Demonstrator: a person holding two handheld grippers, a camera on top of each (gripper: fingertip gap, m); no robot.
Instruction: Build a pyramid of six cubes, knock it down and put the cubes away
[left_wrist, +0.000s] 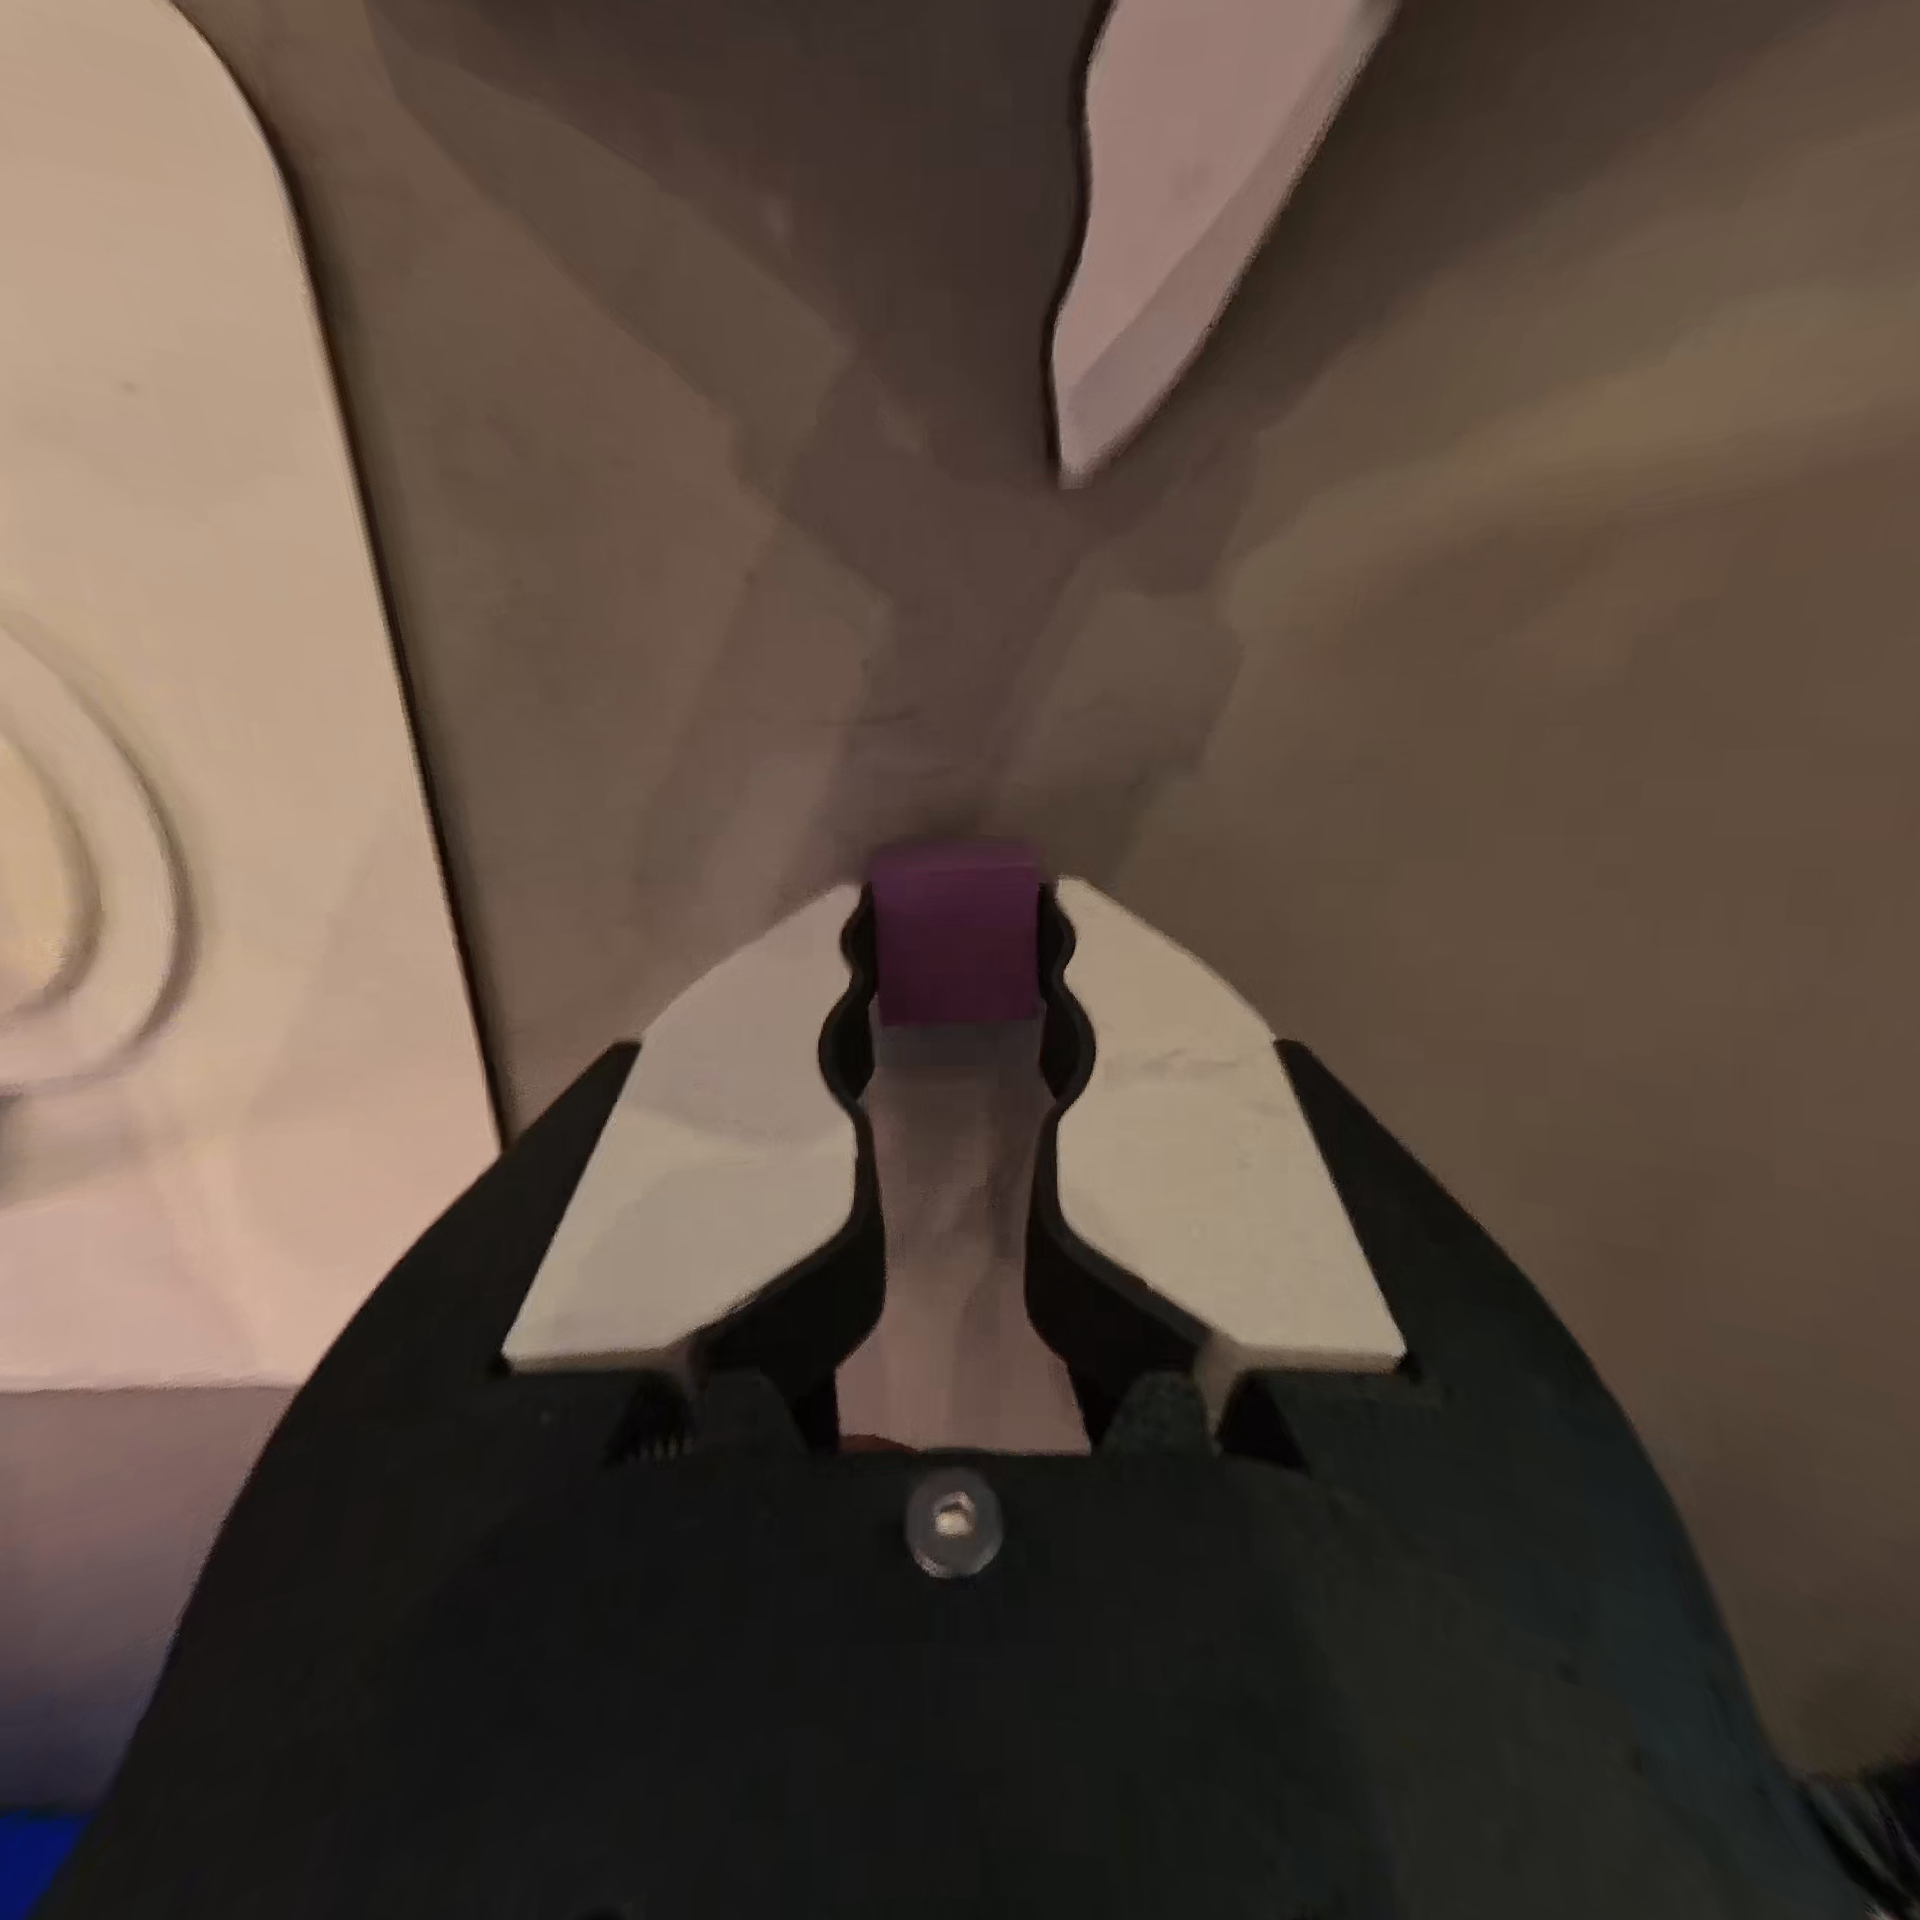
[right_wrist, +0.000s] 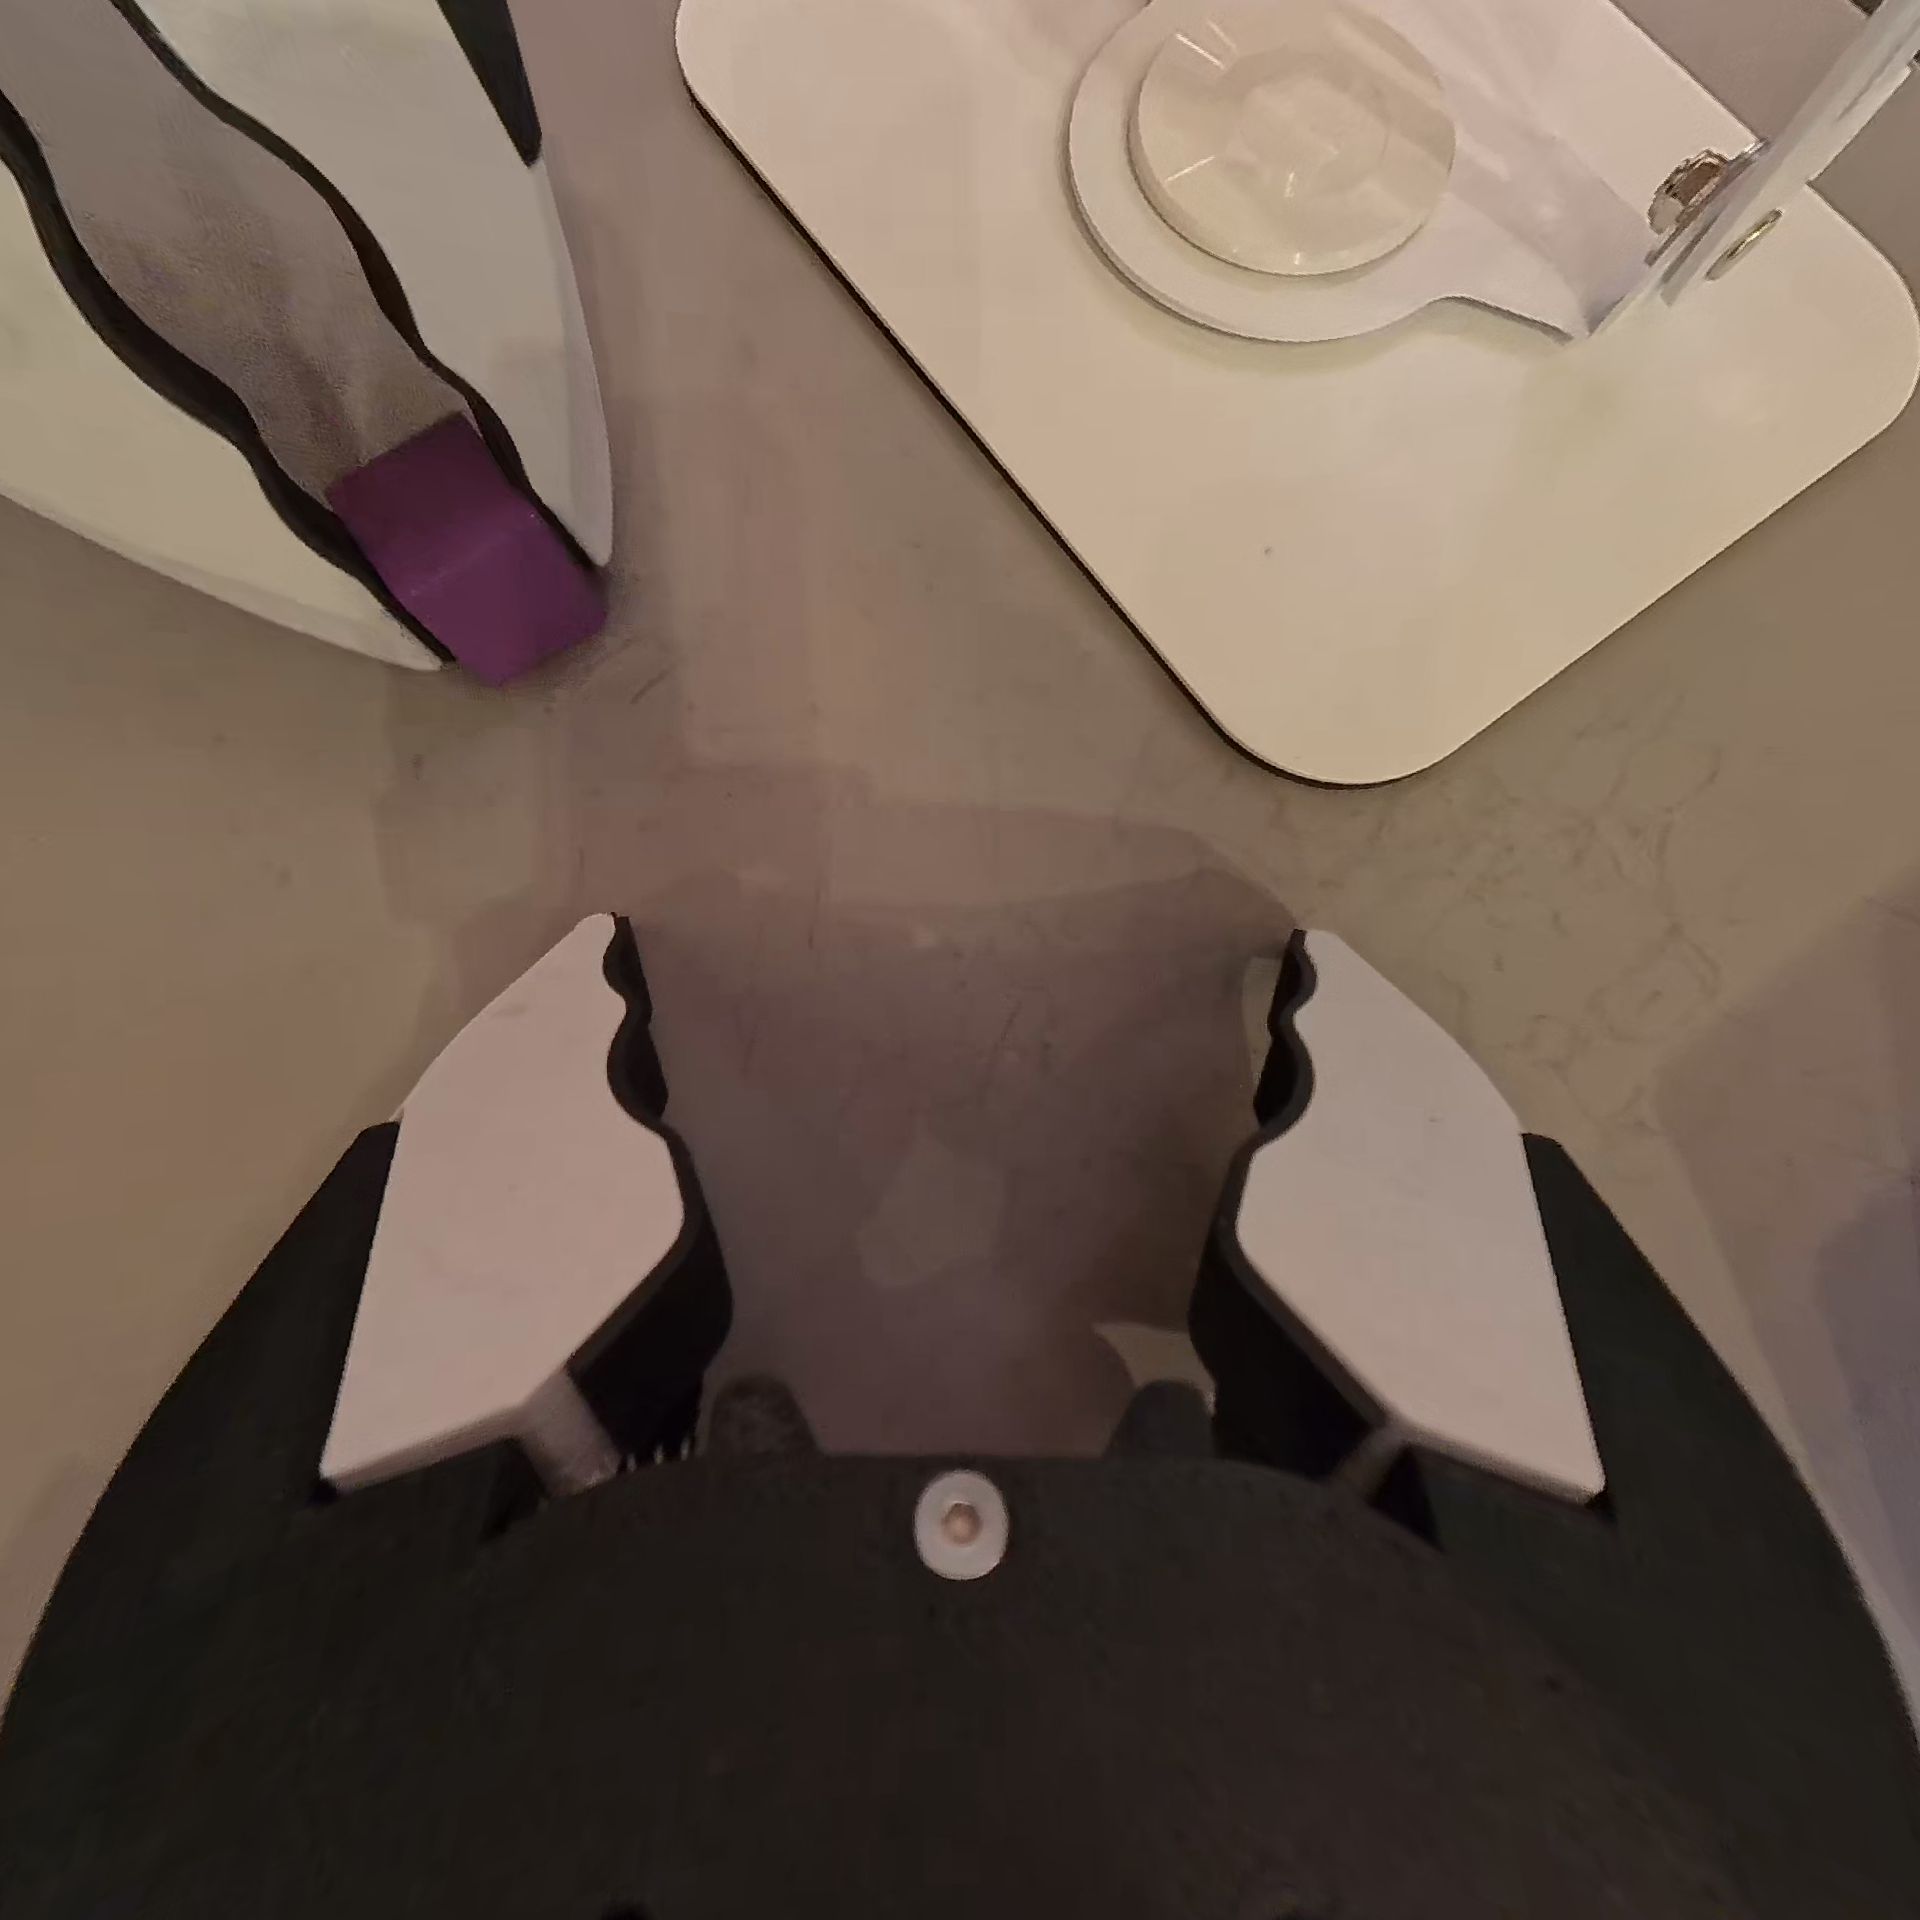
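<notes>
Over on the left, the left gripper (left_wrist: 956, 935) has its fingers closed to a narrow gap around a purple cube (left_wrist: 956, 940), which sits right at the fingertips with a dark wavy pad (left_wrist: 1055, 935) pressed against each side. From the other side the same cube (right_wrist: 473, 566) shows with its lower edge down at the grey desk (right_wrist: 935, 675), though whether it rests on the surface or is just above it I cannot tell. It is the only cube I can see.

Moving right, the right gripper (right_wrist: 956, 987) hangs over a bare, shadowed stretch of the desk with its fingers spread wide and nothing between them. It is well apart from the cube, which lies ahead of it and to its left.

Farther right and beyond, a white flat board with rounded corners (right_wrist: 1403, 540) lies on the desk. On it sits a round, clear-topped disc (right_wrist: 1288, 156) on a white base, and a thin metal strip (right_wrist: 1766, 177) with a small screw angles up from the board's far right side.
</notes>
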